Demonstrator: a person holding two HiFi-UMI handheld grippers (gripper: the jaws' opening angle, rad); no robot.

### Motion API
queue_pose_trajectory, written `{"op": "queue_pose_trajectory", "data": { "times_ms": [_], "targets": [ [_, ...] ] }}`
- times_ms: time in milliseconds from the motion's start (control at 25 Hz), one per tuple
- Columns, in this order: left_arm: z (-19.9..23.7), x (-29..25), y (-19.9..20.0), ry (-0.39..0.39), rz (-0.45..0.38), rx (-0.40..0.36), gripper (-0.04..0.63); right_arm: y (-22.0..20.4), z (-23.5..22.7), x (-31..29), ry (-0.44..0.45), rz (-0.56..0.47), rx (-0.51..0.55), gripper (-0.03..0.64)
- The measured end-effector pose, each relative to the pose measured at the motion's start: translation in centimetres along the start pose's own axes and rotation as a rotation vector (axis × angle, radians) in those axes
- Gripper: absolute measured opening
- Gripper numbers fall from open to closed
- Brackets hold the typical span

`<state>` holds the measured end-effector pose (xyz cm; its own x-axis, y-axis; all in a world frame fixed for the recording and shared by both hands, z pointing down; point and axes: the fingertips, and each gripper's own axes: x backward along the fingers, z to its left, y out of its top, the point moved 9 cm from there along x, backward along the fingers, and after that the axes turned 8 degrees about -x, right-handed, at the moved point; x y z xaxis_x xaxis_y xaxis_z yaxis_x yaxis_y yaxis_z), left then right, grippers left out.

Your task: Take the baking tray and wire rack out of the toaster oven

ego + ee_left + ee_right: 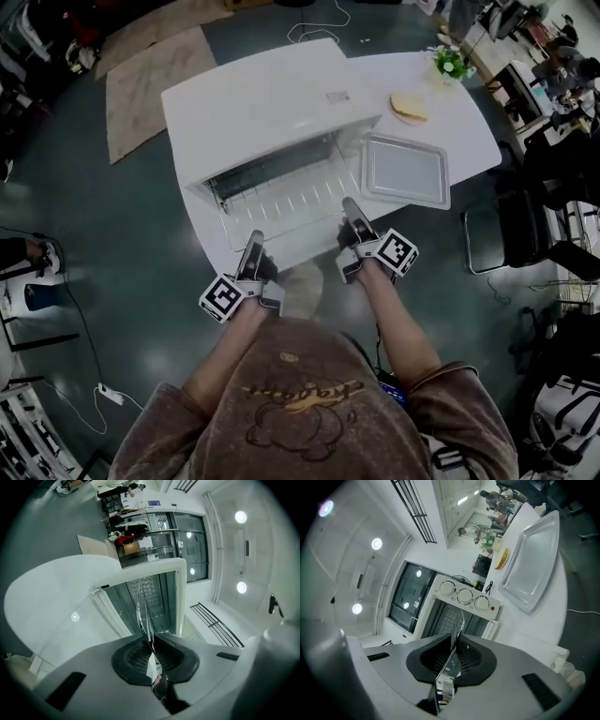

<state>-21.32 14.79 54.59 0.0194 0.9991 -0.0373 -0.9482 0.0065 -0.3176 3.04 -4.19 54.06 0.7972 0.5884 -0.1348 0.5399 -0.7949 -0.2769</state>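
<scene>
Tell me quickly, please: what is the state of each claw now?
Left claw: closed on the wire rack.
Right claw: closed on the wire rack.

Table bears toaster oven, baking tray, bread.

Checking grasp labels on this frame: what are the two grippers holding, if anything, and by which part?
Both hold the wire rack by its front edge: the left gripper toward its left end, the right gripper toward its right end.
</scene>
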Motion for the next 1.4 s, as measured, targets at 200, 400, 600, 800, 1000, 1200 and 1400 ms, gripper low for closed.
{"op": "queue_pose_trajectory", "data": {
  "times_ms": [200,400,600,800,1000,1200,1400],
  "targets": [
    [-0.4,2.6,-1.5,0.017,0.044,-0.026,0.008,-0.8,0.3,3.6,0.058,-0.025,0.027,0.023],
    [-1.4,4.2,-3.4,-0.028,0.111,-0.01,0.008,-1.4,0.9,7.9,0.107,-0.062,0.067,0.023],
    [-2.9,2.5,-5.9,-0.069,0.232,-0.038,0.008,-0.3,0.6,13.6,0.061,-0.202,0.024,0.021],
    [-4.2,-0.9,-9.0,-0.139,0.379,-0.042,0.008,1.9,0.0,18.5,0.009,-0.342,0.059,0.021],
    [-5.7,-5.6,-12.7,-0.19,0.505,-0.062,0.008,5.2,-1.1,22.3,-0.059,-0.456,0.059,0.021],
    [-6.9,-10.0,-16.2,-0.218,0.601,-0.042,0.008,8.1,-2.4,24.7,-0.126,-0.532,0.04,0.021],
    [-7.6,-14.1,-18.1,-0.226,0.67,-0.055,0.008,11.1,-3.2,24.8,-0.131,-0.565,0.044,0.022]
  ]
}}
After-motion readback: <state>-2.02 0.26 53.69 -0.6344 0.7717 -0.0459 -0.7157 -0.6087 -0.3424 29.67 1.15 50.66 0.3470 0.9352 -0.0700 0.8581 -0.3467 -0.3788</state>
